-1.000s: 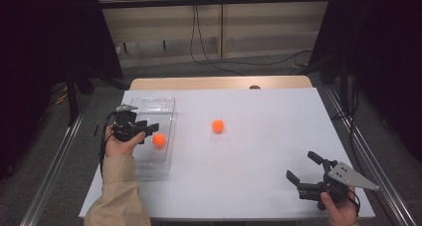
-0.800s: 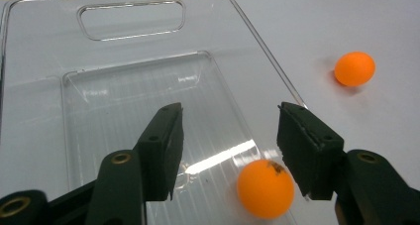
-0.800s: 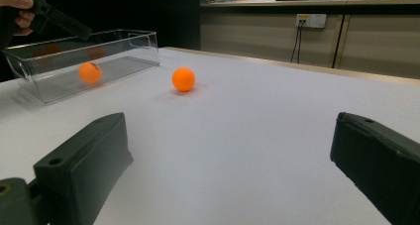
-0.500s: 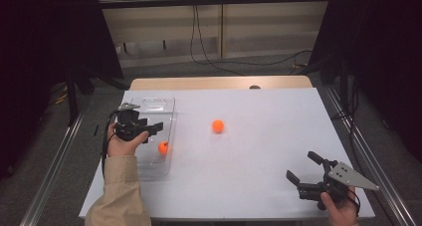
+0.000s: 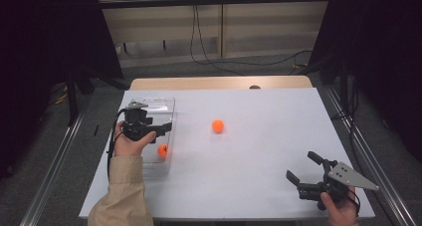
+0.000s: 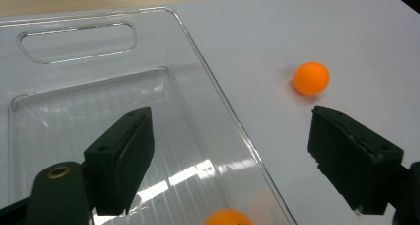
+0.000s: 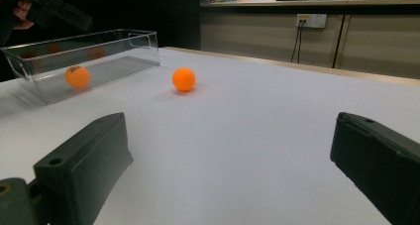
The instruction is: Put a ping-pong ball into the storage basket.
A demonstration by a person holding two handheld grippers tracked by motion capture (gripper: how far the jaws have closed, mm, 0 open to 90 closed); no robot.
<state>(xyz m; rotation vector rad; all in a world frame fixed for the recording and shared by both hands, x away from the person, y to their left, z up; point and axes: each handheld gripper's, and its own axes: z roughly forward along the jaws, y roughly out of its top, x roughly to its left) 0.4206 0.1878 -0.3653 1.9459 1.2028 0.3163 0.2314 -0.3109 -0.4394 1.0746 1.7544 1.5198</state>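
The left gripper (image 5: 164, 128) is held above the clear bin (image 5: 171, 102), its jaws having just been opening, with nothing between them. One orange ball (image 5: 162, 151) is seen lying inside the bin below. A second ball (image 5: 217, 126) sits on the white table (image 5: 268, 136), well apart. The right gripper (image 5: 304, 168) is kept spread and empty. The loose ball could be nudged away by a careless approach.

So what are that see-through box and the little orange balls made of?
The box looks like clear hard plastic, glossy: the table shows through its walls, and its floor glints with light. The balls, one in the box and one on the table, look like matte, lightweight plastic, smooth and evenly coloured, probably ping-pong balls, though that is a guess.
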